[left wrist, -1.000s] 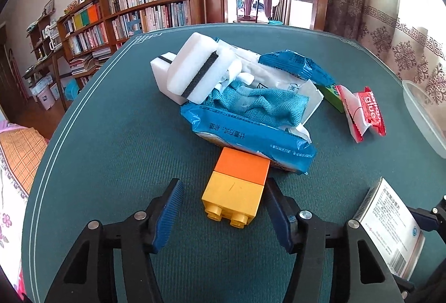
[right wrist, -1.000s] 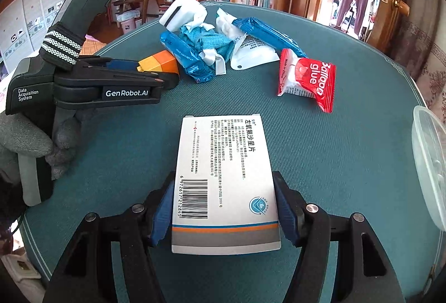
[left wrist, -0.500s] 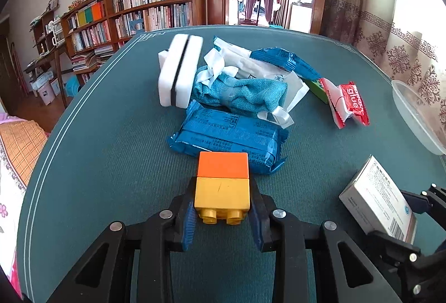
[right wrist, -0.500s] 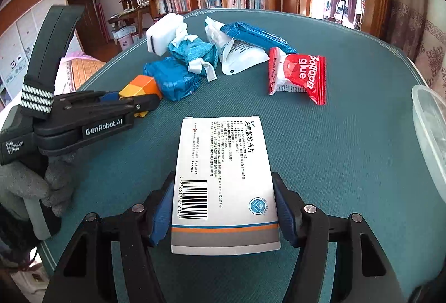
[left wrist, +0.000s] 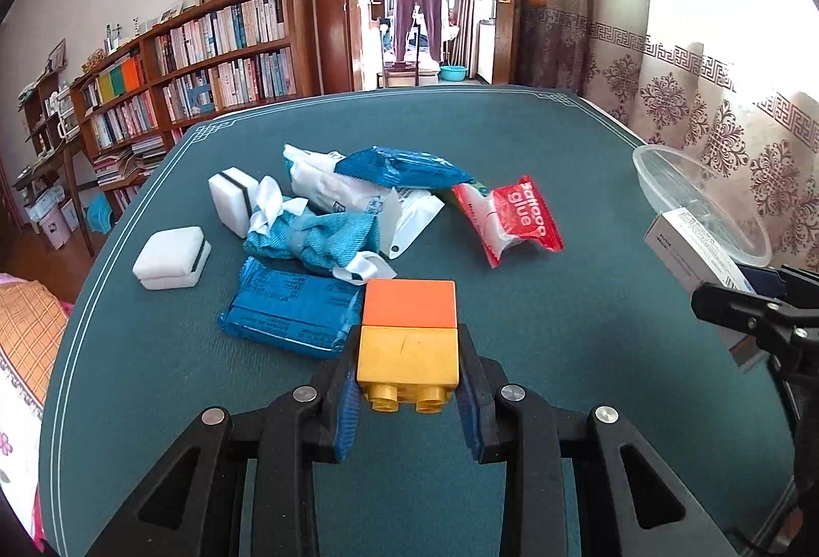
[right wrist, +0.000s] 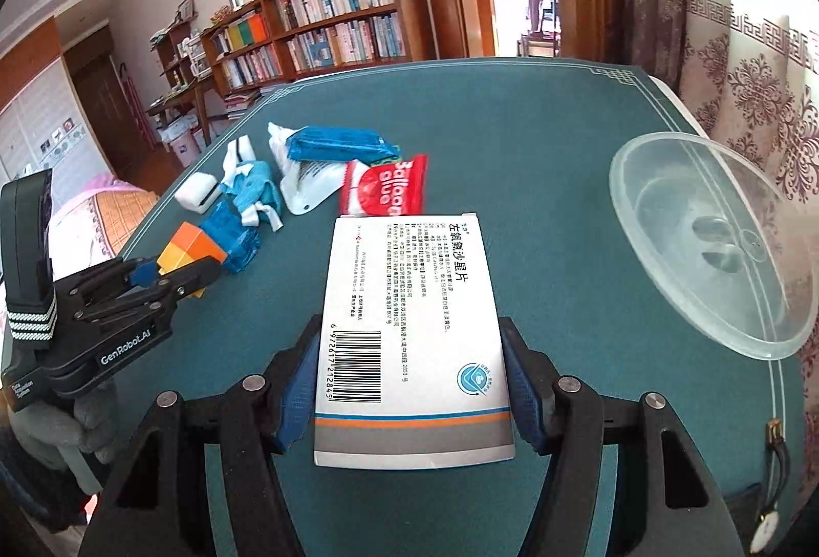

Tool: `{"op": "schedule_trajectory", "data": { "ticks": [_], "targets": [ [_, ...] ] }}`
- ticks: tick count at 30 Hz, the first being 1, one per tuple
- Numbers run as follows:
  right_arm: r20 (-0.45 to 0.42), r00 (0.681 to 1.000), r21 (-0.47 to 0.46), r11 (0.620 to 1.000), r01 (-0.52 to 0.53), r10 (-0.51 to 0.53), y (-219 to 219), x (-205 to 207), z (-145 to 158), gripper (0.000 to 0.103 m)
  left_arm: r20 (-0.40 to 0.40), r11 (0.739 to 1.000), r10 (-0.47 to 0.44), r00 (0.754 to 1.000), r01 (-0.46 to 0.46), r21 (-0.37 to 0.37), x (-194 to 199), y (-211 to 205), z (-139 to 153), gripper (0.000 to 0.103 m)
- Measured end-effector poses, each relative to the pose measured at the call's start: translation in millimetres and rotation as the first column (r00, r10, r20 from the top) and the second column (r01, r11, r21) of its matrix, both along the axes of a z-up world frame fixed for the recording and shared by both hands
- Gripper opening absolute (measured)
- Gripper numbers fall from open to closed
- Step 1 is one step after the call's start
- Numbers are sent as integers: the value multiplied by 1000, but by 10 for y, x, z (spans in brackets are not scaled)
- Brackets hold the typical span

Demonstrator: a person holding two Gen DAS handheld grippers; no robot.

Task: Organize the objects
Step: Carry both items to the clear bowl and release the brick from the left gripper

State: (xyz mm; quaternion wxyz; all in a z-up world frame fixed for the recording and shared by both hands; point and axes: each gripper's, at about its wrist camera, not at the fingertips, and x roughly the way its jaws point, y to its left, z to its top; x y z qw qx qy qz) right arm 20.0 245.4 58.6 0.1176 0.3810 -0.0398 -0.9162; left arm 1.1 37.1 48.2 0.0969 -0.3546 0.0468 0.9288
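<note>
Looking along the left gripper (left wrist: 408, 395), its fingers (left wrist: 344, 419), which stood wide on either side of the yellow-and-orange block (left wrist: 408, 338) a second ago, are now pressed tight against the yellow half, and the block appears lifted off the green surface (left wrist: 563, 326), just on the near side of the blue packet (left wrist: 292, 316) at the edge of the clutter pile. The clear plastic bowl (left wrist: 701, 204) sits well to the right of that pile, with the white medicine box (left wrist: 696, 250) showing at its near rim. From the right wrist view, the right gripper (right wrist: 409, 390) keeps the same half-wide clamp on the medicine box (right wrist: 414, 326), fingers (right wrist: 296, 395) flat against its long sides, and the bowl (right wrist: 716, 250) has come much closer on the right than before. Both hands now carry an item, so the picking step looks finished; I judge the next step is dropping box and block into the bowl.
</note>
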Motion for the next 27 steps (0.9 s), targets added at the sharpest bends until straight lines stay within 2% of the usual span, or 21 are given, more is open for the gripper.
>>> {"op": "schedule_trajectory", "data": {
  "ticks": [7,16,21,27],
  "targets": [
    [0,989,-24,989,147,-147,721,-68,115,65,-11,995,-95,995,94,-22,-27,495,78,34],
    [-13,950,10,950,312,-312,1559,-306,208,65,1,975,-220,975,220,-16,-105,1099,160,34],
    [0,929,49,928,370,-370,1853,-539,108,65,16,963,-269,963,269,-16,-178,1372,166,34],
    [8,918,123,912,392,-396,1991,-757,-37,65,3,951,-307,952,307,-25,-225,1617,221,34]
  ]
}}
